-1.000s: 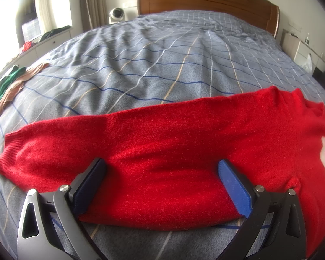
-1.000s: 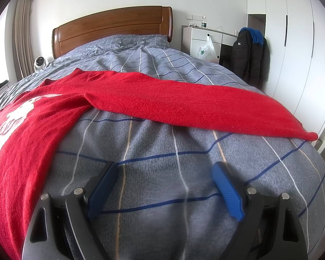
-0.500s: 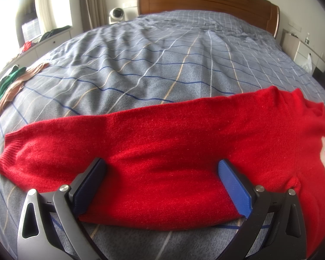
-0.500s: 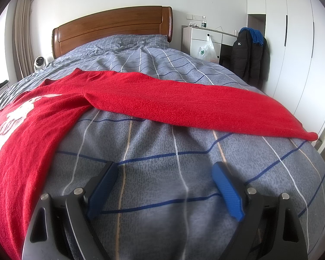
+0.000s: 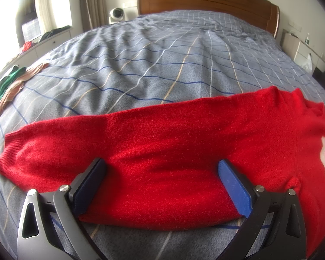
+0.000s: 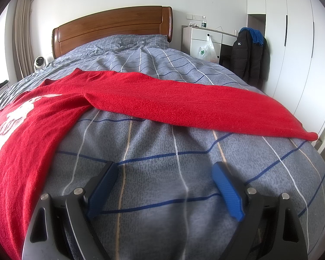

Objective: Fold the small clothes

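A red knitted sweater with a white print lies spread flat on the bed, sleeves stretched out to both sides. My left gripper hovers open over the left sleeve, its blue pads wide apart above the sleeve's near edge, pressing on nothing. In the right wrist view the sweater's right sleeve runs across the bed to the right edge, its body at the left. My right gripper stands open above bare duvet, short of the sleeve, with nothing between its fingers.
The blue-grey checked duvet covers the bed up to a wooden headboard. Green and tan clothes lie at the bed's left edge. A white nightstand, a dark jacket and a wardrobe stand on the right.
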Motion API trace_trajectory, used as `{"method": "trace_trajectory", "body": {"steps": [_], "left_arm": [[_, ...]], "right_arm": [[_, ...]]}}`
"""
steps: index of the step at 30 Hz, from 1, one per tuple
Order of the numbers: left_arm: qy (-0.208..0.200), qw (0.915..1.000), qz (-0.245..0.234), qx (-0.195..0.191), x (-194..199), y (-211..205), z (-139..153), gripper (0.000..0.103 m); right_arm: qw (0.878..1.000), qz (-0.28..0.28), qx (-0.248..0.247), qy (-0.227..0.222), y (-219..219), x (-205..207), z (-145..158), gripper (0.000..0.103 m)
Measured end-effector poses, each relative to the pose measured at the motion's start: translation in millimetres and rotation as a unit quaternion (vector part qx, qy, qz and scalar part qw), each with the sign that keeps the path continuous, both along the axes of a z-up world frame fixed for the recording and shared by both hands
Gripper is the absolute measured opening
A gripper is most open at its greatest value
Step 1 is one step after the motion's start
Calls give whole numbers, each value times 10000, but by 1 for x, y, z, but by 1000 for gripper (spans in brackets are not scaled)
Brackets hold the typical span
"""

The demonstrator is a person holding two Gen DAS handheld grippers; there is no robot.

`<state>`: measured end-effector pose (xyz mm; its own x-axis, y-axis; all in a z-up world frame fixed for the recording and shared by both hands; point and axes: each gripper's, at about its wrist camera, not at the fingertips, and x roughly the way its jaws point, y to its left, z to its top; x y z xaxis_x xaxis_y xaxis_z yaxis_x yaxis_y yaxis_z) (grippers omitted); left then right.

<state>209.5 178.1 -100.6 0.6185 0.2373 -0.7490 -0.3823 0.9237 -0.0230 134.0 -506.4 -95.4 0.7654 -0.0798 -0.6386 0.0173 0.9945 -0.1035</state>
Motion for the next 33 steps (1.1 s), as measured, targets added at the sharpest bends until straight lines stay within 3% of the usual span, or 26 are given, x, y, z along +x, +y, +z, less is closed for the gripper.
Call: {"method": "trace_trajectory", "body": {"steps": [29, 33], "left_arm": [[1, 10000, 0, -4, 0, 0, 0, 103], [1, 10000, 0, -4, 0, 0, 0, 103]], "right_arm": [[10000, 7, 3, 2, 0, 0, 0, 88], [9997, 62, 66, 238, 1, -1, 8, 88]]}}
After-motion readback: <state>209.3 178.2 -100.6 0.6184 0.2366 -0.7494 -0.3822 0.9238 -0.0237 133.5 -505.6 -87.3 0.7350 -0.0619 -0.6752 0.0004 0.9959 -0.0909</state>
